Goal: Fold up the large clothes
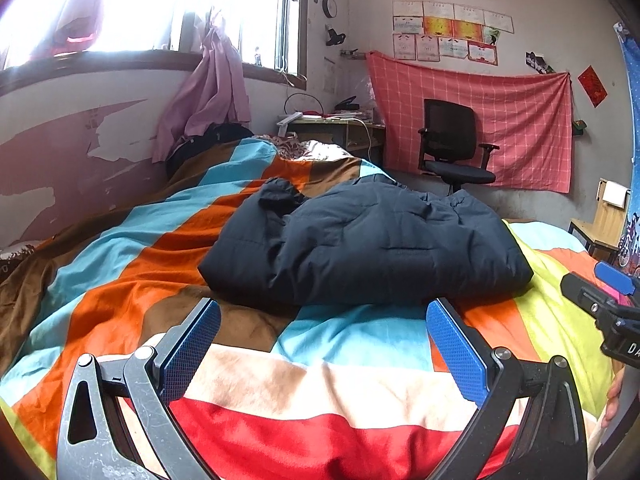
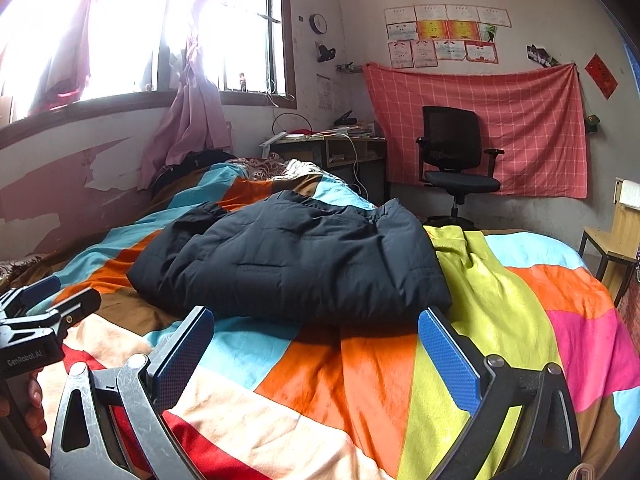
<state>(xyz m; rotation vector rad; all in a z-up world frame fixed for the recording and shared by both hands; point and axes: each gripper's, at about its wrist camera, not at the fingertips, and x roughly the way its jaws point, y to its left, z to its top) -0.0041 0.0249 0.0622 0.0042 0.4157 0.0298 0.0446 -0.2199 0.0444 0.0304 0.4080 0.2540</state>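
Observation:
A dark navy padded jacket [image 1: 368, 244] lies folded into a thick bundle on the bed, also seen in the right wrist view as the jacket [image 2: 296, 260]. My left gripper [image 1: 324, 316] is open, its blue pads just short of the jacket's near edge, with nothing between them. My right gripper [image 2: 316, 322] is open too, hovering at the jacket's near right corner. The right gripper [image 1: 608, 296] shows at the right edge of the left wrist view, and the left gripper [image 2: 44, 300] at the left edge of the right wrist view.
A bedspread [image 1: 320, 380] of bright coloured stripes covers the bed [image 2: 360, 380]. A black office chair [image 1: 456, 144] and a cluttered desk [image 1: 336, 124] stand beyond the bed. A wooden stool [image 2: 612, 240] sits at the right. A peeling wall runs along the left.

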